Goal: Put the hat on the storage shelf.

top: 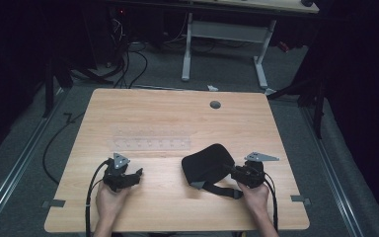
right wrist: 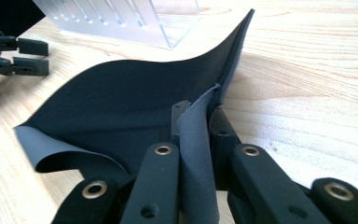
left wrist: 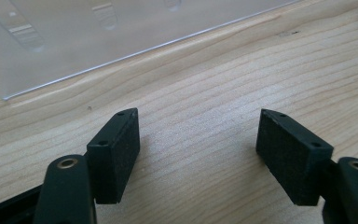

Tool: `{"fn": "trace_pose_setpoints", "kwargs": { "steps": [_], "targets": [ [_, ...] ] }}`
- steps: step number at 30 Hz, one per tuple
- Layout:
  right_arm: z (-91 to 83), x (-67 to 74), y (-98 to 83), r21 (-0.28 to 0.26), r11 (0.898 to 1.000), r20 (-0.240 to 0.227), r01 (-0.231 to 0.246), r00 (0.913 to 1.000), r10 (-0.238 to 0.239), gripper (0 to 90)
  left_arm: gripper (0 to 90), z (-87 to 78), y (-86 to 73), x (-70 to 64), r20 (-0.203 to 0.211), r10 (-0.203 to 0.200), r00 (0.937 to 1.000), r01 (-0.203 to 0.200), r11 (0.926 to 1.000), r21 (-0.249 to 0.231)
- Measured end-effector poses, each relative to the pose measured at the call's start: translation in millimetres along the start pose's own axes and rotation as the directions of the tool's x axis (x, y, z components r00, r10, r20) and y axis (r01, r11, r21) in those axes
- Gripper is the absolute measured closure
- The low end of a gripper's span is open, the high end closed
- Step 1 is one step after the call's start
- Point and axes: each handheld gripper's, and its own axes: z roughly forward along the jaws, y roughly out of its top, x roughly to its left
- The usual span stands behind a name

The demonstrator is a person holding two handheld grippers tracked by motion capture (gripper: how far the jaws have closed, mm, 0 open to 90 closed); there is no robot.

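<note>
Nearest the person, two hands come in over the front edge of the wooden table [top: 177, 212]. The left gripper [top: 128, 177] sits low at the front left, its jaws spread wide with bare wood between the pads [left wrist: 116, 154]; it holds nothing. The right gripper [top: 234, 172] sits at the front right, its jaws pressed together on a fold of a black cloth [top: 207, 163]. In the right gripper view the grey underside of that cloth [right wrist: 193, 154] stands up between the jaws, and the rest of the sheet bulges away from them, one far corner curled up to show its grey side. A dark strap [top: 222, 190] trails from the cloth along the table toward the right hand [top: 254, 197].

Between the two grippers lies an open stretch of wood. Just beyond the left gripper, and beyond the cloth, a clear plastic tray [top: 150, 139] lies flat in the middle of the table; its near edge [left wrist: 135, 53] runs close ahead of the spread jaws.

Farther on the table is bare up to a small grey round cap [top: 215, 104] near the back edge. Past that edge are grey floor, black cables [top: 128, 69] and the white legs of another desk [top: 227, 44].
</note>
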Motion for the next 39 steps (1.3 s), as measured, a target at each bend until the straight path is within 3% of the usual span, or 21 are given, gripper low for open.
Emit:
{"fn": "trace_pose_setpoints", "kwargs": {
  "steps": [15, 25, 32, 39],
  "targets": [
    [-18.0, 6.1, 4.8, -0.023, 1.000, 0.013, 0.014, 0.9998, -0.014, 85.5, 28.7, 0.1, -0.3, -0.2, 0.009, 0.004, 0.9999, -0.004, 1.0000, 0.006],
    [-25.0, 25.7, 25.1, -0.030, 0.998, 0.008, 0.060, 0.9982, -0.060, 85.5, 27.9, -0.5, -0.4, -0.2, 0.016, 0.006, 0.9998, -0.006, 0.9999, 0.011],
    [-25.0, 32.4, 29.0, -0.035, 0.998, -0.010, 0.060, 0.9981, -0.060, 85.5, 28.1, -2.2, 0.7, 1.8, 0.018, 0.029, 0.9994, -0.029, 0.9996, 0.007],
    [-19.1, 41.0, 32.5, -0.037, 0.997, -0.043, 0.060, 0.9972, -0.062, 85.5, 29.0, -11.5, 10.4, -3.2, 0.091, 0.024, 0.9956, -0.022, 0.9995, -0.021]
  ]
}}
